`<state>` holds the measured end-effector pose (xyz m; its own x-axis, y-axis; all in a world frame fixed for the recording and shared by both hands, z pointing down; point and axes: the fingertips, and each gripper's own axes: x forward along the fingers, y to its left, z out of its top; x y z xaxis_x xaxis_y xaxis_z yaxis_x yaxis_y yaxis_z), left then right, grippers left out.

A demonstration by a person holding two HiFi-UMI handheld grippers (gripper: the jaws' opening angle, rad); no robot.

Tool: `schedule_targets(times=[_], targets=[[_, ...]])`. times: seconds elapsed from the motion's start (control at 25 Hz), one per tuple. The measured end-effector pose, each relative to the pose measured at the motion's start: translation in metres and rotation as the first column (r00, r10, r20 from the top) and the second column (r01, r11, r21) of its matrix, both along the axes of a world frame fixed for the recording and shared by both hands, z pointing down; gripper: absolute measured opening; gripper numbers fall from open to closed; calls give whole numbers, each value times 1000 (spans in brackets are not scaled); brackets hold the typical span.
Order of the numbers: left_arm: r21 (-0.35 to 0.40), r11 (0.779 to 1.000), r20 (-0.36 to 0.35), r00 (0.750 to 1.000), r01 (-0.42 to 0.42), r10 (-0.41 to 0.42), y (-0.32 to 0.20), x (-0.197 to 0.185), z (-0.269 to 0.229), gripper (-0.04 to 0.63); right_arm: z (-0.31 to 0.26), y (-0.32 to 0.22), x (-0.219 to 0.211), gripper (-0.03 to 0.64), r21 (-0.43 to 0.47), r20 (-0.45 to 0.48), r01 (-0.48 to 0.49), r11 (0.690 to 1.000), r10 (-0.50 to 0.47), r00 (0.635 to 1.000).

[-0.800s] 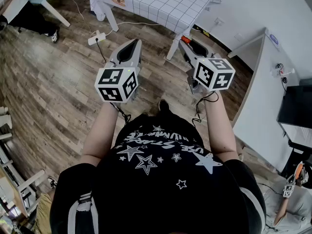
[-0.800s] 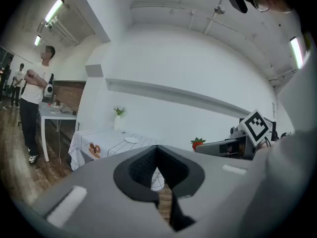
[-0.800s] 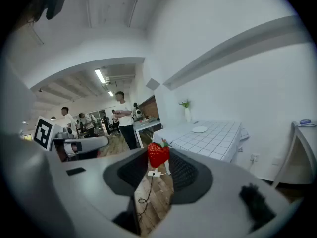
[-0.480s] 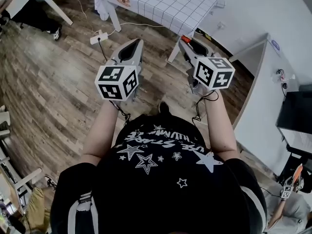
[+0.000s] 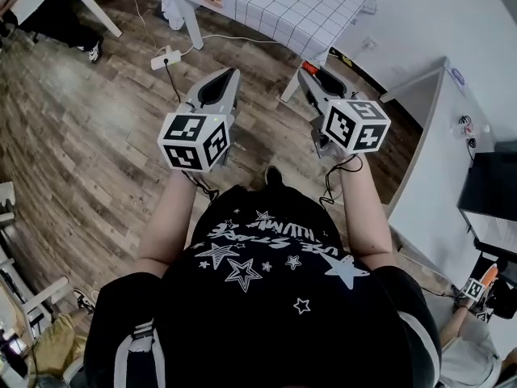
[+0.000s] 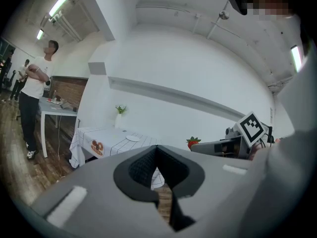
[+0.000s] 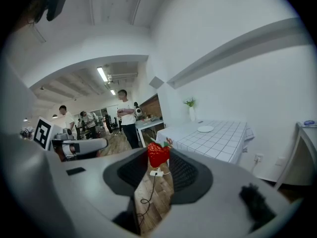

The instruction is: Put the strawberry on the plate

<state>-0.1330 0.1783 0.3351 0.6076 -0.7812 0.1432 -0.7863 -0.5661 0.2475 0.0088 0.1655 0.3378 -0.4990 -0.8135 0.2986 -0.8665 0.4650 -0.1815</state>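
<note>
Currently, the brown wood-plank floor (image 5: pixel 89 136) lies below both sets of fingers. The rectangular table under a white grid-pattern cloth (image 5: pixel 275 10) stands well beyond all fingertips. The grey left gripper (image 5: pixel 232 73) holds nothing; its fingers are pressed together at the tips. The grey right gripper (image 5: pixel 306 70) is held beside it. The round white plate (image 7: pixel 205 129) lies on the cloth, well ahead of the right fingertips. The small red strawberry with green leaves (image 7: pixel 158 154) is pinched between the right fingers, near their tips.
</note>
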Motion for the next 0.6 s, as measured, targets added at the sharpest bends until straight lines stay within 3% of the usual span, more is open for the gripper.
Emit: schedule_targets(times=[0.32,0.6], targets=[[-12,1000,14,1000,-3,3,3,-25,12,9,20,7,-17,143,-39,6,-13,999,13,1000],[-16,1000,9,1000,23,-23,-22,-33,16,9,19,-28,-15,143,-27,23,-14,1000,15,1000]])
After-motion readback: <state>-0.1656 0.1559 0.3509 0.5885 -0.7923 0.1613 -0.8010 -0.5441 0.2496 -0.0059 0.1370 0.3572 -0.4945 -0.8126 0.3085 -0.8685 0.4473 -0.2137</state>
